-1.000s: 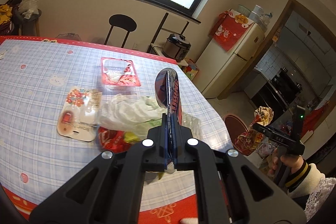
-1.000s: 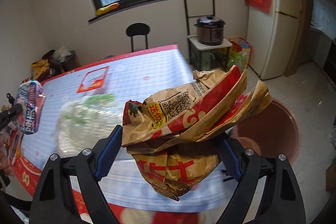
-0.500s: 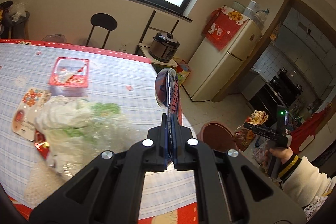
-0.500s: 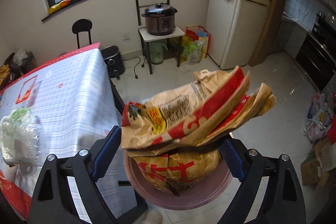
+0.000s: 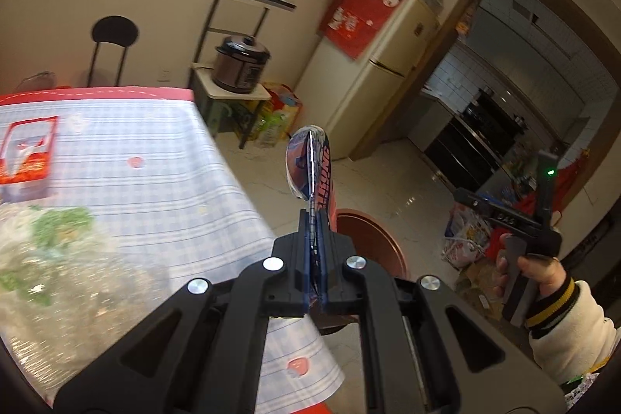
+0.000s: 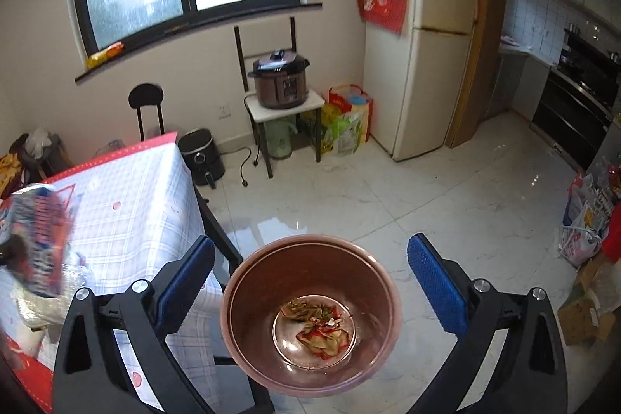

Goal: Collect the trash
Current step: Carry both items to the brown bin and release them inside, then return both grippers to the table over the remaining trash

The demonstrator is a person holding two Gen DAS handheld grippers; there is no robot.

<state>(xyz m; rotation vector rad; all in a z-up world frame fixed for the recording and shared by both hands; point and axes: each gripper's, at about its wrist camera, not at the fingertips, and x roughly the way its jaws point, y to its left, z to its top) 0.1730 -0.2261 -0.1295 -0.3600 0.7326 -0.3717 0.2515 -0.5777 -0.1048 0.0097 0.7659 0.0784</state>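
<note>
- Crumpled paper bag [image 6: 316,326], brown with red print, lies at the bottom of the pink bin [image 6: 248,282]; nothing touches it.
- Right gripper [image 6: 310,272] hangs over the bin mouth; jaws opening, blue pads wide apart, nothing between them.
- Bin stands on the pale tiled floor [image 6: 446,204], just right of the table corner.
- Left gripper [image 5: 312,247] is clamped on a flat blue-and-red snack wrapper [image 5: 308,165], held edge-on and upright above the table's right edge.
- Table [image 5: 147,142] carries a checked blue cloth with a red border; a clear plastic bag with green contents [image 5: 58,251] lies near left, a red-rimmed tray [image 5: 27,158] beyond it.
- Far side: pressure cooker [image 6: 279,80] on a small stand, cream fridge [image 6: 427,64] to its right, black stool [image 6: 145,103] under the window.
- Person's sleeve [image 5: 570,321], cream with striped cuff, at right.
</note>
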